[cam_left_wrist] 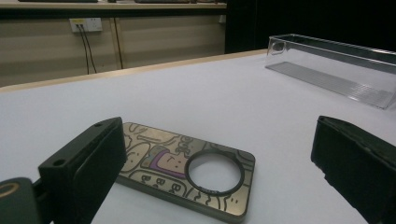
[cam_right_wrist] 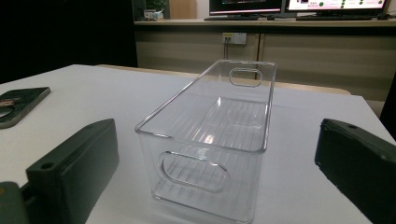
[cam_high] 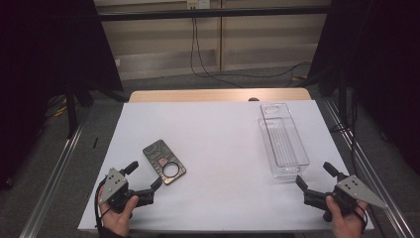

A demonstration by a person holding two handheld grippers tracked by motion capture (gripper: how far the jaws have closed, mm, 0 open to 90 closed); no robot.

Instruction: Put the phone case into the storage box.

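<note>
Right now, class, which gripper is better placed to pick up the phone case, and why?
Left. The left gripper sits right beside the phone case, open jaws facing it. The right gripper is across the table by the clear bin.

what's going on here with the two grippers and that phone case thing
A person holds a gripper in each hand at a white-covered table. The left gripper is open, its jaws on either side of the near end of a patterned phone case lying flat, not gripping it. The right gripper, also open, faces the near end of an empty clear plastic bin. Nothing is lifted.
</note>
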